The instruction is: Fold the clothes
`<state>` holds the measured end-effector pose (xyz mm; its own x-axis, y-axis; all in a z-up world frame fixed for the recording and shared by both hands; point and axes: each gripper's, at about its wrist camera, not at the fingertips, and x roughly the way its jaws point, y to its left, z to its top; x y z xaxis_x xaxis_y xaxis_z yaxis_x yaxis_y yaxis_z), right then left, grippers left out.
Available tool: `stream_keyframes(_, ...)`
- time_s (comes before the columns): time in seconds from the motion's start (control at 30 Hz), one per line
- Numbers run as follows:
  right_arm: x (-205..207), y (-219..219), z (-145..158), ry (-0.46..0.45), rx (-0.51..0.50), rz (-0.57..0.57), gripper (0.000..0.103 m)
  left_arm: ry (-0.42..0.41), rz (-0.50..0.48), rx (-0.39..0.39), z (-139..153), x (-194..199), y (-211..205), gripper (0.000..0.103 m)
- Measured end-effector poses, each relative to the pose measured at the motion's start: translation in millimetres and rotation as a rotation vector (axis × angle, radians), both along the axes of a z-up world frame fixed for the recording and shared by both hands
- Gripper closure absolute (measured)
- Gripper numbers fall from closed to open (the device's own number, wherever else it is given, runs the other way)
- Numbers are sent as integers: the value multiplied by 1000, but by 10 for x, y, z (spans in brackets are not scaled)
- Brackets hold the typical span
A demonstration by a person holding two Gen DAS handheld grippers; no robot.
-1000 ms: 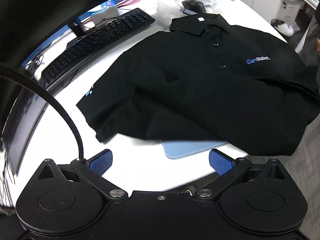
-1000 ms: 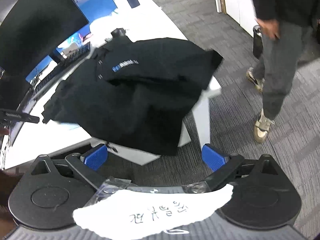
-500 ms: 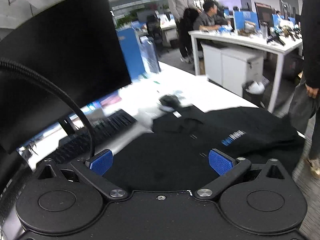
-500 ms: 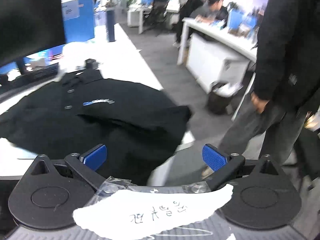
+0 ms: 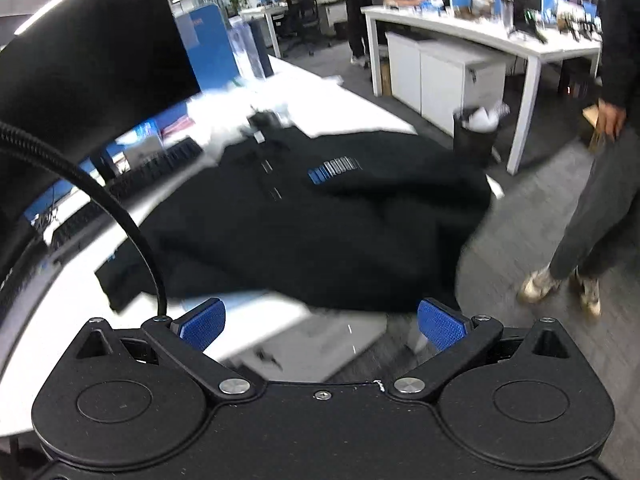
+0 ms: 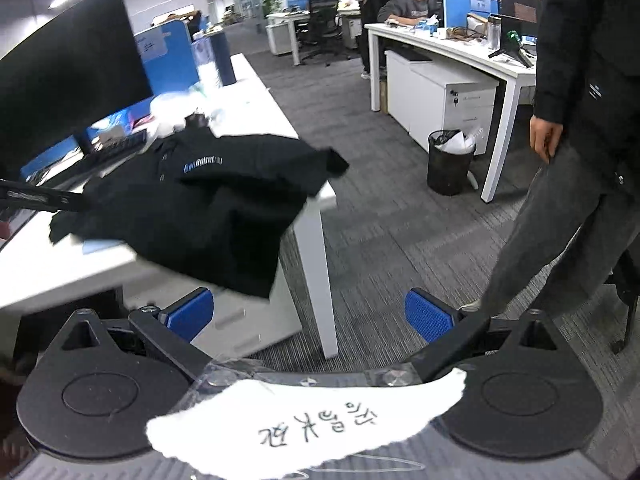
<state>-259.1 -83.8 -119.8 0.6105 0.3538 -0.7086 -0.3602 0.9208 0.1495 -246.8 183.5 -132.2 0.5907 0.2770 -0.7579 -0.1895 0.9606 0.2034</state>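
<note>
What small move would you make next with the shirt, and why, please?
Probably bring the right tongs down to the hem of the black polo shirt that hangs over the desk edge. Both tongs are open and empty, clear of the cloth, and the shirt lies spread and unfolded.

Monitor [image 6: 68, 80], keyboard [image 5: 160, 166], bin [image 6: 450, 162]

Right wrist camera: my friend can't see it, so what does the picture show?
A black polo shirt lies spread on a white desk, one part hanging over the edge. The open right gripper sits near, empty. A standing person is beside it.
</note>
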Motion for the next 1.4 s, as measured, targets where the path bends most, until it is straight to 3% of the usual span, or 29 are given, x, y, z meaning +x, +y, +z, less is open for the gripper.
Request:
stream_keyframes(0.13,-122,-221,-109,-8,-22,51,0,126,-23,40,-367,-79,-370,1)
stream_keyframes(0.27,-63,-376,-241,-7,-28,24,0,131,-21,112,-319,-101,-440,1)
stream_keyframes(0.47,38,-434,-302,40,46,2,0,218,142,57,-526,-217,-200,1)
stream_keyframes(0.6,-33,-382,-321,34,60,33,0,224,165,91,-546,-423,-171,1)
stream_keyframes(0.67,-84,-363,-306,25,71,55,0,176,181,107,-439,-457,-122,1)
stream_keyframes(0.73,-64,-325,-229,-24,79,80,0,57,198,133,-164,-384,-25,1)
stream_keyframes(0.83,161,-179,46,-223,44,144,0,-154,266,164,439,-76,295,1)
stream_keyframes(0.93,543,73,512,-502,-59,198,0,-398,354,190,1224,161,693,1)
stream_keyframes(1.0,799,203,918,-639,-80,177,0,-563,393,226,1673,216,866,1)
stream_keyframes(1.03,930,236,1134,-664,-48,141,0,-596,413,236,1835,279,941,1)
stream_keyframes(1.07,1078,259,1349,-672,4,105,0,-599,433,240,1964,367,1013,1)
stream_keyframes(1.17,1585,314,1818,-581,207,0,0,-598,456,280,2309,544,1115,1)
stream_keyframes(1.27,1822,413,2164,-500,270,-73,0,-628,353,343,2517,441,1010,1)
stream_keyframes(1.33,1704,420,2296,-501,301,-18,0,-644,309,365,2558,385,946,1)
stream_keyframes(1.4,1550,416,2393,-513,340,61,0,-633,330,319,2551,446,866,1)
